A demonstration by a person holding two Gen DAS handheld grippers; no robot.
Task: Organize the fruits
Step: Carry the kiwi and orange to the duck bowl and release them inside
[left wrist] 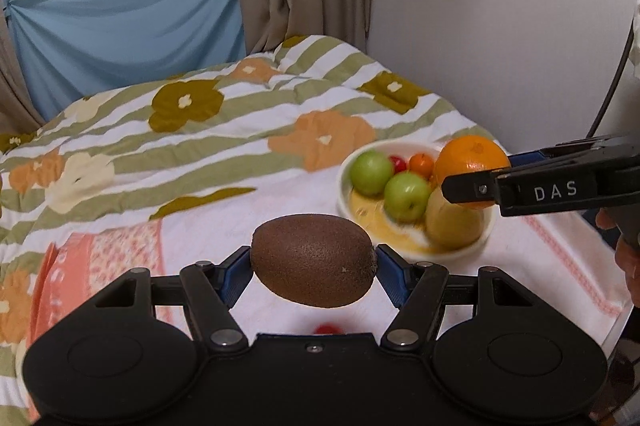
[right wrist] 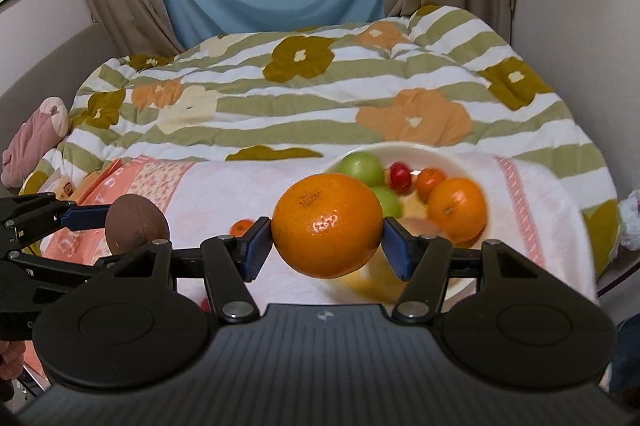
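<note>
My left gripper [left wrist: 314, 262] is shut on a brown kiwi [left wrist: 314, 260] and holds it above the white towel, left of the bowl. It also shows in the right wrist view [right wrist: 136, 222]. My right gripper [right wrist: 326, 234] is shut on a large orange [right wrist: 326, 224] and holds it over the near left rim of the white bowl [right wrist: 460, 158]. In the left wrist view the orange [left wrist: 472, 156] hangs over the bowl [left wrist: 348, 166]. The bowl holds two green apples [left wrist: 372, 172], a small red fruit [left wrist: 397, 163], a small orange [left wrist: 422, 164], another orange [right wrist: 458, 208] and a yellow fruit [left wrist: 454, 222].
A small orange [right wrist: 241, 226] and a red fruit [left wrist: 326, 329] lie loose on the white and pink towel [left wrist: 120, 258]. The towel lies on a flowered quilt [left wrist: 180, 130] over a bed. A wall runs along the right. A pink cushion [right wrist: 32, 142] sits at far left.
</note>
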